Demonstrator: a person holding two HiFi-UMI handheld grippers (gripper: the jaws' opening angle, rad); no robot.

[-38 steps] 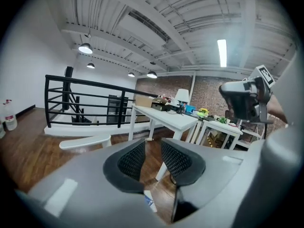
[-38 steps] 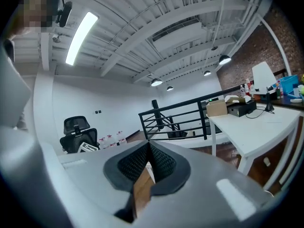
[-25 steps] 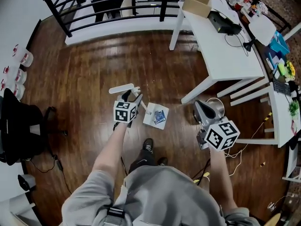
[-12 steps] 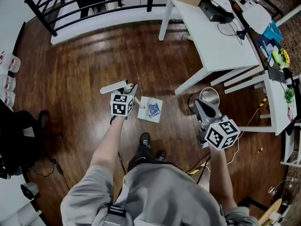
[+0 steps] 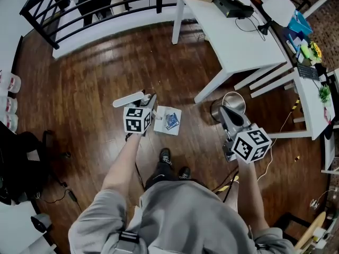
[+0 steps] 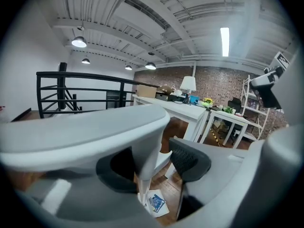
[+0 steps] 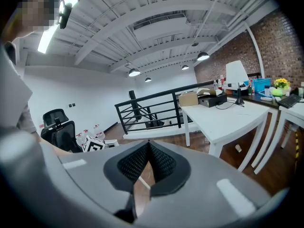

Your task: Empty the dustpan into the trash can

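A white long-handled dustpan (image 5: 168, 121) with a blue-printed paper (image 5: 170, 122) in it hangs just above the wood floor. My left gripper (image 5: 151, 101) is shut on its upright handle (image 6: 144, 177), and the pan (image 6: 156, 204) shows below the jaws. To the right stands the round silver trash can (image 5: 233, 102), beside a table leg. My right gripper (image 5: 224, 113) points at the can's near side from above, its pads (image 7: 161, 161) closed together at the tip with nothing seen between them. The can is hidden in the right gripper view.
A white table (image 5: 233, 33) stands behind the can, with a second white table (image 5: 312, 102) at the right. A black railing (image 5: 79, 7) runs along the far edge. A black office chair (image 5: 16, 157) is at the left. Cables (image 5: 229, 187) lie near the person's shoes (image 5: 166, 156).
The left gripper has moved slightly and risen, carrying the dustpan with it. The right gripper has shifted a little nearer the trash can. The head view has swung, so the table sits closer.
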